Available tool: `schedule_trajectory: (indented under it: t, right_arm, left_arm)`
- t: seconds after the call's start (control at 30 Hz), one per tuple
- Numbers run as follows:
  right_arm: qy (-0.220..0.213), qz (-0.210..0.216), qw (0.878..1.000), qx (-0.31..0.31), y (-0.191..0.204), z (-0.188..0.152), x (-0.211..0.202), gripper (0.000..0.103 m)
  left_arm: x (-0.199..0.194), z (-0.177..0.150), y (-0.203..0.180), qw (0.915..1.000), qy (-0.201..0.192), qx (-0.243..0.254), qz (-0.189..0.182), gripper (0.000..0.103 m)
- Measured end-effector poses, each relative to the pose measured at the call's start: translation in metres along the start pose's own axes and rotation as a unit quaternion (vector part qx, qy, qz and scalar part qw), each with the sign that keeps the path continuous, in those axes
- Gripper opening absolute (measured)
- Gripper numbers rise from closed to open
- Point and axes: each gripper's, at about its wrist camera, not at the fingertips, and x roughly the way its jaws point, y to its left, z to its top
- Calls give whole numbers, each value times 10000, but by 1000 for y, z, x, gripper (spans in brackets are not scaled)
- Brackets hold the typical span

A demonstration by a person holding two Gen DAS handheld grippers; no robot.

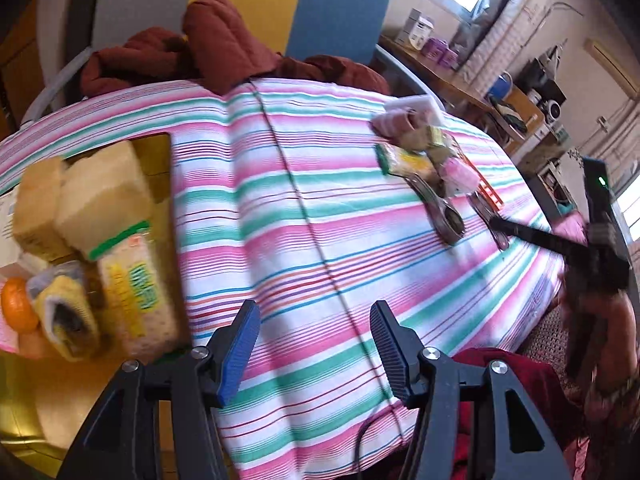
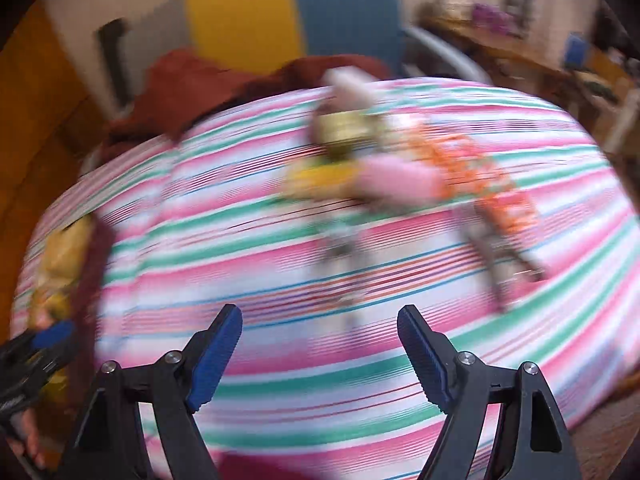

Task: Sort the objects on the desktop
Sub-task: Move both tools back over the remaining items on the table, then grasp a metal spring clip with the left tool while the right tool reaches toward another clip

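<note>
Left wrist view: left gripper (image 1: 316,344) fingers apart, empty, over striped cloth (image 1: 320,208). Right gripper (image 2: 320,354) fingers wide, empty; view blurred.

Yellow packet (image 1: 138,288): green lettering, probably unreadable.

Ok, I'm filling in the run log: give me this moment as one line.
left gripper: open, empty | right gripper: open, empty | clutter pile: unsorted on striped cloth

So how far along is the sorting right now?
Partly done: several packets and an orange already sit in the yellow box. Both tools, left and right, are open and empty. The mixed pile on the striped cloth remains.
</note>
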Motion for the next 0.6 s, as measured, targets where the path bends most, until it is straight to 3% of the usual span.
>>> schedule_trajectory:
  t: [0.1,0.27,0.5,0.6]
  right_arm:
    - [-86,-466,9982,366,-48,17,5,81]
    - [23,-893,9896,1124,-107,32,21,81]
    - [131,-891,9855,1440,-135,44,46,74]
    - [349,-1105,9843,1332,-137,49,61,75]
  left_arm:
    - [9,1,-13,9999,132,108,-15,58]
    - [23,-1,-30,9990,338,297,-44,58]
    - [47,7,-54,9969,556,555,-17,58]
    - [60,14,-69,9957,647,655,-85,58]
